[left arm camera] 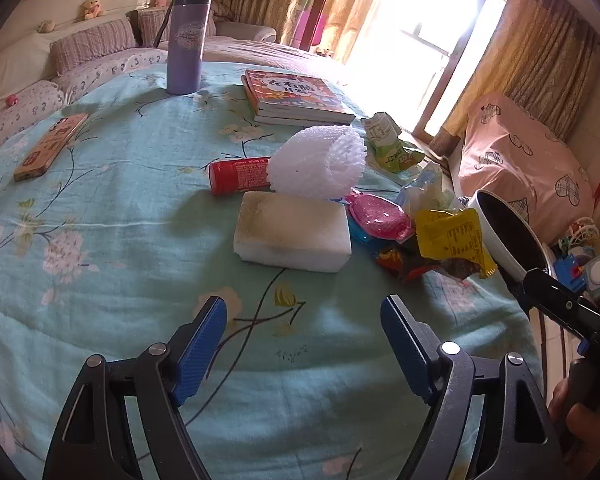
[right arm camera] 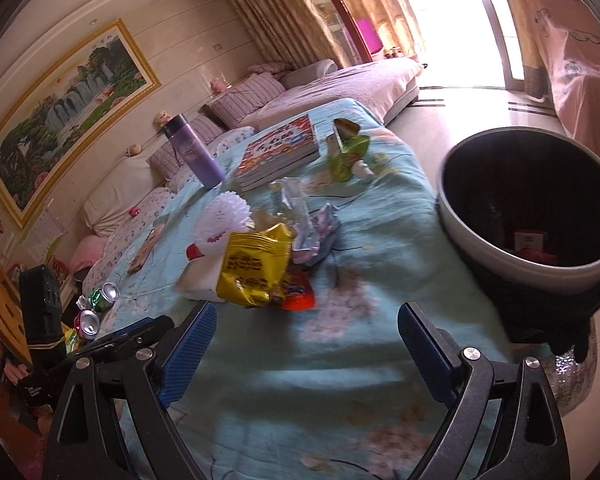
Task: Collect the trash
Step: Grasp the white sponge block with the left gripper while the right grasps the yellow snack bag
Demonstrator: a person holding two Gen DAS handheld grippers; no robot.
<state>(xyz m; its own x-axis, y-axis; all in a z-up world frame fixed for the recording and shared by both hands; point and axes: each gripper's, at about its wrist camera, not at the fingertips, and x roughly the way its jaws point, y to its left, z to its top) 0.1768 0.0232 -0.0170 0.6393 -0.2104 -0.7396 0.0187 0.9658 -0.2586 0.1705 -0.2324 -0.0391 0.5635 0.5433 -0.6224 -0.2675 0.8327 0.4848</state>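
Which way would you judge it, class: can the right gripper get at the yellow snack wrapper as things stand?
Probably yes. The right gripper is open and empty, and only bare tablecloth lies between it and the yellow snack wrapper, which sits on top of the pile, uncovered.

Both grippers (left arm camera: 304, 344) (right arm camera: 306, 340) have black triangular frames, silver screws and ribbed blue jaws.

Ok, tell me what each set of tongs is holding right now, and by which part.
Nothing is held. The left tongs and the right tongs are both open over the blue floral cloth, with only cloth between their fingers.
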